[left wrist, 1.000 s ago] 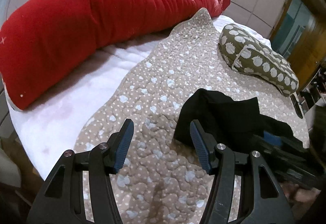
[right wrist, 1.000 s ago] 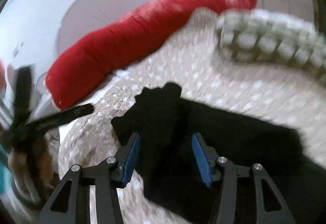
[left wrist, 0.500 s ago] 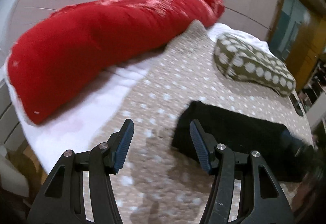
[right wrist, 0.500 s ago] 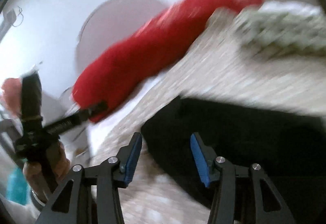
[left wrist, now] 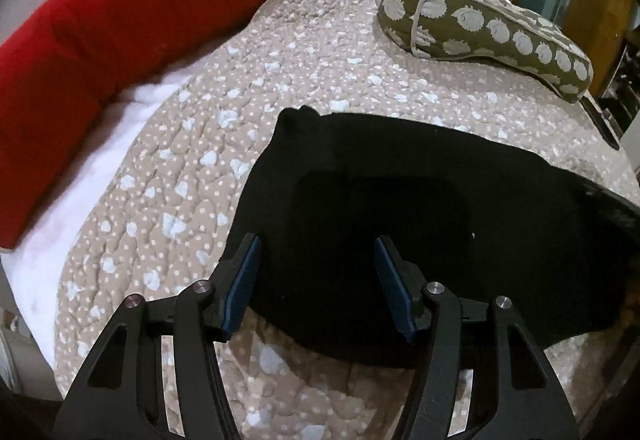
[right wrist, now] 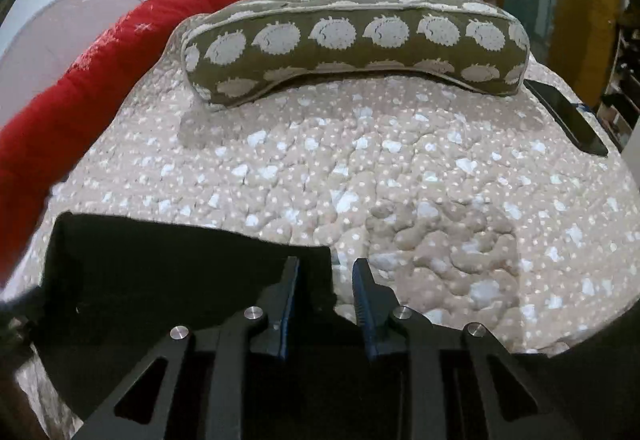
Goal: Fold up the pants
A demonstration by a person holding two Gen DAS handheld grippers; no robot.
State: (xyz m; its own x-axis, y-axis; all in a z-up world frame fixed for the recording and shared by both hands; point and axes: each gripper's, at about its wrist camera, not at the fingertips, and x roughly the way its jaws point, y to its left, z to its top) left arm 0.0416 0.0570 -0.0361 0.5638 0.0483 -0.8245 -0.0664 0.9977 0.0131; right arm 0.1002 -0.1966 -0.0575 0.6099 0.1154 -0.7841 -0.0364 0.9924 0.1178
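Observation:
The black pants point(left wrist: 400, 200) lie spread flat on the beige dotted quilt point(left wrist: 240, 100). My left gripper point(left wrist: 318, 252) is open, its blue-padded fingers wide apart just above the near edge of the pants. In the right wrist view the pants point(right wrist: 160, 268) lie at the lower left. My right gripper point(right wrist: 325, 280) is partly open, with the pants' right corner between its fingers; the fingers do not press on the cloth.
A long red bolster point(left wrist: 140, 8) runs along the bed's far left side. An olive pillow with white hedgehog print point(right wrist: 352, 40) lies at the back. A dark phone point(right wrist: 568, 116) lies at the quilt's right edge. White sheet point(left wrist: 80, 168) shows at the left.
The pants went from a bunched heap to lying flat and stretched out. My left gripper moved over their near edge. My right gripper swung right to their right corner and narrowed its opening.

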